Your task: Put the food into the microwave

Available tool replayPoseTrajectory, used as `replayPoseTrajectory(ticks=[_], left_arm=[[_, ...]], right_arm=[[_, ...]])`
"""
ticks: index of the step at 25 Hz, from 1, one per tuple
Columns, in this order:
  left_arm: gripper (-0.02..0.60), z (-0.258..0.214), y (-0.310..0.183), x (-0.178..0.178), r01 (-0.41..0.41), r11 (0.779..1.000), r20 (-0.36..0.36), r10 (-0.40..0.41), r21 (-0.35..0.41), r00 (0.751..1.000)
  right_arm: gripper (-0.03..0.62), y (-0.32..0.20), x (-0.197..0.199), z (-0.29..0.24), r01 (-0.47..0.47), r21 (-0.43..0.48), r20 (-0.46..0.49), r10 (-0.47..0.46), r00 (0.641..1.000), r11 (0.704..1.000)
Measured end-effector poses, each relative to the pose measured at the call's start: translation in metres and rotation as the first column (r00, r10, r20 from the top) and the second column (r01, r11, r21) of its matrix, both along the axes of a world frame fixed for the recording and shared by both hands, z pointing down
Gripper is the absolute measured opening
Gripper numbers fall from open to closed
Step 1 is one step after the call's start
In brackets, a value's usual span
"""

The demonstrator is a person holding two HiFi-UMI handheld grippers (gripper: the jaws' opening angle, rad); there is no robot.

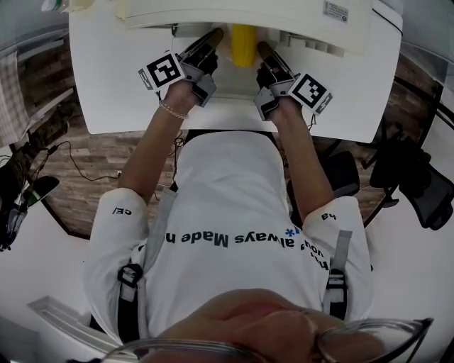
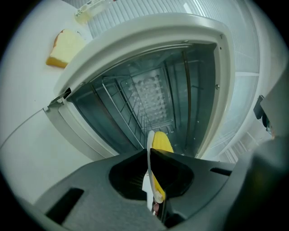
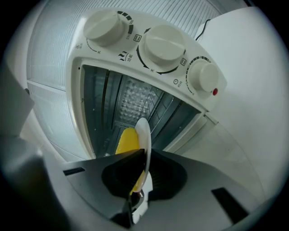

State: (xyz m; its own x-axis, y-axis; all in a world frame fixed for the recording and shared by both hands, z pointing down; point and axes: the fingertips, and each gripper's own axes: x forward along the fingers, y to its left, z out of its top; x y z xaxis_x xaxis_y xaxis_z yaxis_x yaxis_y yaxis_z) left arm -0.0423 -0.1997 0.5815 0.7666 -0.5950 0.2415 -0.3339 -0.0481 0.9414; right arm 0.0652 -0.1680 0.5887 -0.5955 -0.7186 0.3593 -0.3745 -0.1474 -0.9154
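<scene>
A yellow piece of food (image 1: 242, 42) lies on a white plate (image 2: 149, 140) held at the mouth of the open white microwave (image 1: 284, 18). My left gripper (image 1: 215, 37) is shut on the plate's left rim and my right gripper (image 1: 262, 49) is shut on its right rim. In the left gripper view the plate stands edge-on between the jaws (image 2: 151, 155), with the food (image 2: 161, 142) just past them in front of the wire rack (image 2: 131, 113). The right gripper view shows the same plate (image 3: 142, 131) and food (image 3: 127, 140) before the dark cavity (image 3: 131, 103).
Three white knobs (image 3: 162, 45) sit on the microwave's panel. Its door (image 3: 226, 149) hangs open and down under the grippers. A slice of yellow cake (image 2: 63, 47) lies on the white table (image 1: 106, 71) to the microwave's left. Chairs and cables are on the floor around the table.
</scene>
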Motion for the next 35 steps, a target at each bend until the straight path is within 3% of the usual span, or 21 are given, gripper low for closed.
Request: replayPoseTrajectory(ticks=[29,35], left_arm=[[0.020,0.020,-0.028,-0.002,0.026,1.000,0.026,-0.026,-0.003,0.999],[0.034,0.016,-0.027,-0.005,0.036,0.999,0.003,-0.036,0.013,0.999]], right_arm=[[0.023,-0.021,-0.003,0.022,-0.088,-0.042,0.022,0.089,0.996,0.995],[0.023,-0.027,-0.005,0.022,-0.117,-0.060,0.035,0.119,0.992,0.991]])
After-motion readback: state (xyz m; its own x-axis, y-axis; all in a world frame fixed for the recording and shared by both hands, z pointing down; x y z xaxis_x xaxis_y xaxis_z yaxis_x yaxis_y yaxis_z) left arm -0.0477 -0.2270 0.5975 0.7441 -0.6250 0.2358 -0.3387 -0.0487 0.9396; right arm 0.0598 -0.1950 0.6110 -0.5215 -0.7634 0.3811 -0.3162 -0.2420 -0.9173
